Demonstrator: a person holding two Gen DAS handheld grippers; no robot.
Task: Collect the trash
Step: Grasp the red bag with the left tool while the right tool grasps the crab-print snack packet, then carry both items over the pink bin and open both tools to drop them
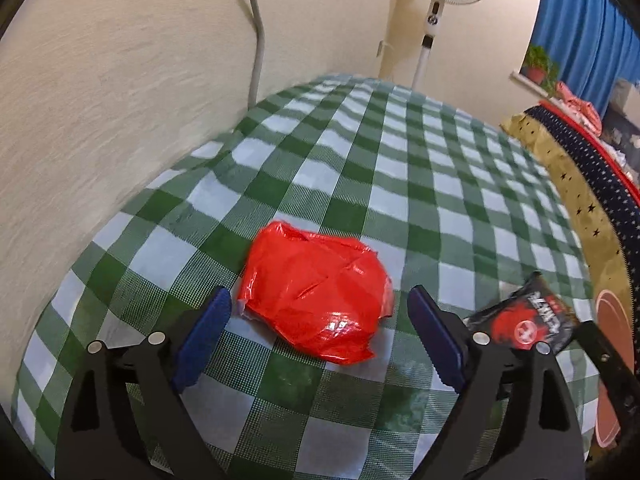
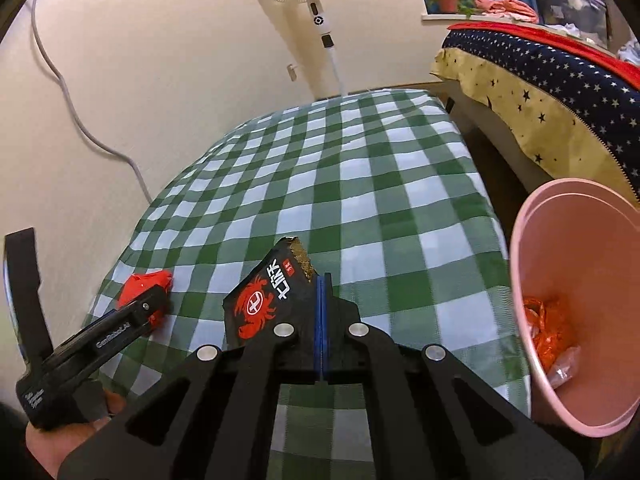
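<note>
Red crumpled plastic bag (image 1: 316, 296) on the green-and-white checked tablecloth (image 1: 400, 168), framed by the wide-open left gripper (image 1: 320, 312).
The right gripper (image 2: 322, 280) is clamped on a black crab-print snack wrapper (image 2: 272, 296), near the pink plastic bin (image 2: 532, 216) at right. Judgement: lower the left gripper so both pads straddle the bag's bulk, then close. Open cloth lies beyond; the wall crowds the left.

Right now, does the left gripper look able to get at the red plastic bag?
Probably yes: the left gripper is open, and the red plastic bag lies on the checked tablecloth just ahead with nothing between them.
</note>
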